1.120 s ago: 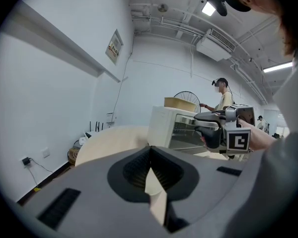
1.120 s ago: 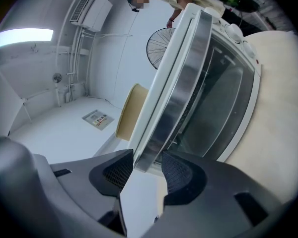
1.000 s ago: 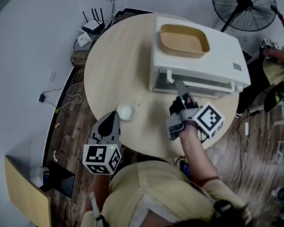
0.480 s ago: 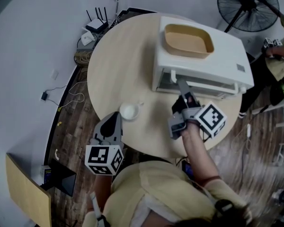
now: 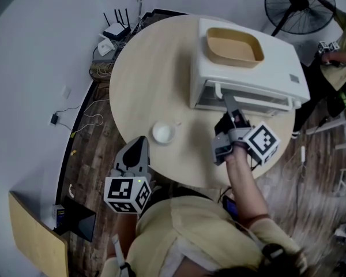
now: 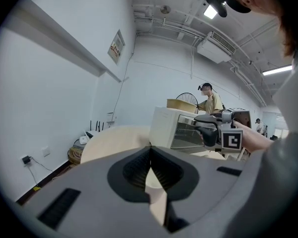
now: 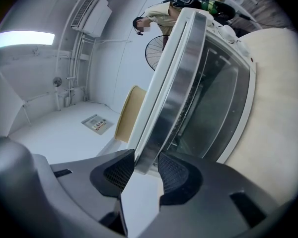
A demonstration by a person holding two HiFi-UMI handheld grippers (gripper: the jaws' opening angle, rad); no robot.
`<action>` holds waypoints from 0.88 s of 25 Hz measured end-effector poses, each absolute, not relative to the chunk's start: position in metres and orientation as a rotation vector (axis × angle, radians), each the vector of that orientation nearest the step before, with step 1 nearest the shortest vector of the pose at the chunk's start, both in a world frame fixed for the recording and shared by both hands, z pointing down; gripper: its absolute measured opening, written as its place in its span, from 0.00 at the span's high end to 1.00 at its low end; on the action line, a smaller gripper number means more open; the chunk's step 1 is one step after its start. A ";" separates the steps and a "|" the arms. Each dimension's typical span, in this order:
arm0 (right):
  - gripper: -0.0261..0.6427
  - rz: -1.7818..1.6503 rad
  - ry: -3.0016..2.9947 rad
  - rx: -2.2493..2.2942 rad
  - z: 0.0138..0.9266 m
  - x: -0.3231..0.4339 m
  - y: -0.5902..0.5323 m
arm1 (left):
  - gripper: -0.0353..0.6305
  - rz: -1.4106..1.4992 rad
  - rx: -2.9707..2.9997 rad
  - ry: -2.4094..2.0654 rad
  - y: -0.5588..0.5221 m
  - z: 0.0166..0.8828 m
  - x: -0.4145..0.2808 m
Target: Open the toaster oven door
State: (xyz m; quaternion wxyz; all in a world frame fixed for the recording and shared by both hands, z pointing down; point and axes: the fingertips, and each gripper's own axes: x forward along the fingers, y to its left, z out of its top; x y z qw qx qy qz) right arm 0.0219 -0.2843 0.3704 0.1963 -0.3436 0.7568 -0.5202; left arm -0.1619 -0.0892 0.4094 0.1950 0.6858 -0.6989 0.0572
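Because the head view looks steeply down, the toaster oven [image 5: 248,68] at the far side of the round table [image 5: 144,79] shows mostly its top, where a tan tray [image 5: 233,46] sits, and its door is reduced to a thin strip. The right gripper [image 5: 227,101] reaches the white door handle [image 5: 259,96] near its left end, but its own body hides the jaw tips. The left gripper [image 5: 138,143] hangs at the near table edge, close to a white cup [image 5: 163,133]. The person's torso covers the nearest rim of the table, and a fan [image 5: 300,7] is cut off at the top edge.

From the left gripper view, the jaws meet at their tips with nothing between them. The oven and the right gripper stand beyond, small and partly cut off by the person's sleeve.

From the right gripper view, the handle bar runs between the two ribbed pads, which seem to press on both its sides. Behind it the glass door [image 7: 218,103] looks closed.

Compared with a second ago, the right gripper's jaws have just been closing around the handle. That gripper sits at the same spot on the handle, the door has not swung down, and the cup and left gripper keep their places.
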 end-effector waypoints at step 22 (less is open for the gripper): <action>0.76 -1.482 2.058 -1.043 0.399 0.042 -0.217 | 0.94 0.198 2.113 -1.783 -0.076 0.405 -0.141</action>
